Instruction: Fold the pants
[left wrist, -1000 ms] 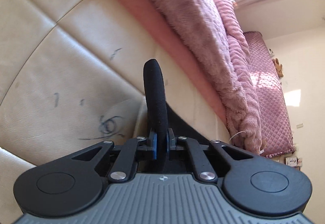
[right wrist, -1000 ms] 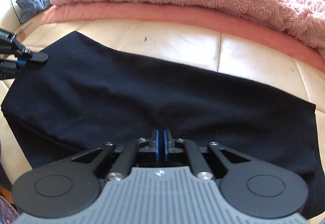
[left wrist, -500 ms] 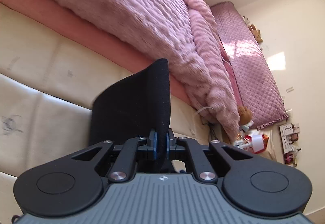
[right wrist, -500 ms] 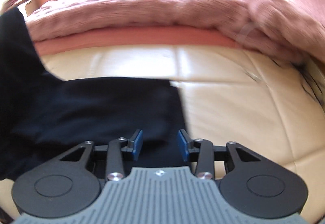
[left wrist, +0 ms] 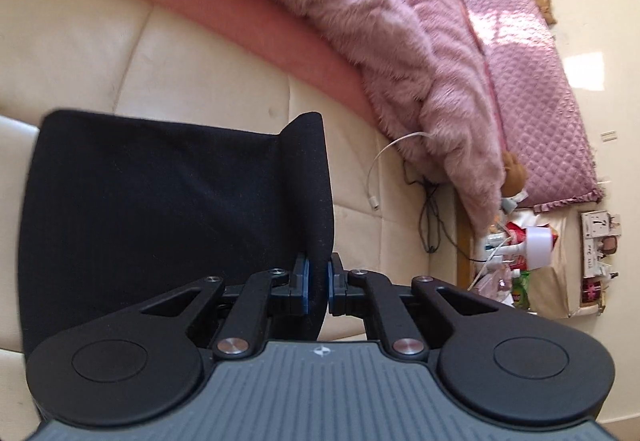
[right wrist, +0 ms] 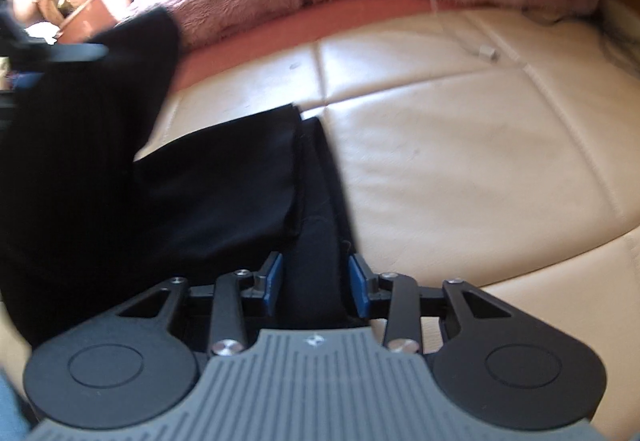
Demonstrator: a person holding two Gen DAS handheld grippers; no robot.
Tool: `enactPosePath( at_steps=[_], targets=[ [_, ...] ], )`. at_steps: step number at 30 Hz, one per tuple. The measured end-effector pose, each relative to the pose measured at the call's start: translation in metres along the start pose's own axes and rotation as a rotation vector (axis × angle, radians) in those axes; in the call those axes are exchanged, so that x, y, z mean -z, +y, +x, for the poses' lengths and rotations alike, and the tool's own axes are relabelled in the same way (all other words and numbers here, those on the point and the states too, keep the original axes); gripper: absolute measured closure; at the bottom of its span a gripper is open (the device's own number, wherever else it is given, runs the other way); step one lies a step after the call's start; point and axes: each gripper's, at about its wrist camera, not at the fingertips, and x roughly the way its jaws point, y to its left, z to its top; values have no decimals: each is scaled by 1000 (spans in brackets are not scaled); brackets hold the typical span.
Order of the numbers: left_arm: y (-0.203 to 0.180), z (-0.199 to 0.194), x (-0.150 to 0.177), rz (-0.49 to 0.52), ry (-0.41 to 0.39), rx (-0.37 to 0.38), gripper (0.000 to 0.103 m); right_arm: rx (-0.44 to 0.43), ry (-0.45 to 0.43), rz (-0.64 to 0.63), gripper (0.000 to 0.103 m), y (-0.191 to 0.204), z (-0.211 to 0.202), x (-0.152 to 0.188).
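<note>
The fold looks part done, by the lie of the cloth: one pair of black pants (right wrist: pixel 224 193) lies on the cream leather cushions (right wrist: pixel 460 169), and in the right wrist view one layer already rests over another, its edge falling a little short of the layer beneath, which sticks out toward the bare cushion; a further part of the cloth is lifted at the left of that view, where the left gripper (left wrist: pixel 317 283) carries it; in the left wrist view that gripper is clamped narrow on a raised edge of the pants (left wrist: pixel 168 209), the cloth standing up between the blue pads and spreading away to the left over the cushions; the right gripper (right wrist: pixel 316 285) is partly apart and closing, with a ridge of the lower layer between its pads (right wrist: pixel 276 281), though the pads do not appear to press on it yet; what seems left is to lay the lifted part down over the rest, square the uneven edges and smooth the stack; whether another fold is wanted after that cannot be told from here; by count there is one pair of pants, two grippers, one fluffy pink blanket (left wrist: pixel 392 33) heaped behind the cushions, one salmon-coloured sheet (left wrist: pixel 248 21) under it, one white cable (left wrist: pixel 384 169) and one dark cable (left wrist: pixel 430 217) near the blanket's end, and one quilted pink cover (left wrist: pixel 532 89) further off.
</note>
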Motion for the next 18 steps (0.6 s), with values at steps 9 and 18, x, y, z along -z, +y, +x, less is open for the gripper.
enactPosePath(
  at_steps=[9,18],
  targets=[
    [18,58,3,-33,93,-73,94,-28,1,-6,72,-1,3,-3],
    [18,24,3,39,80,24,70,21,-65,10,72,-5,-32,2]
  ],
)
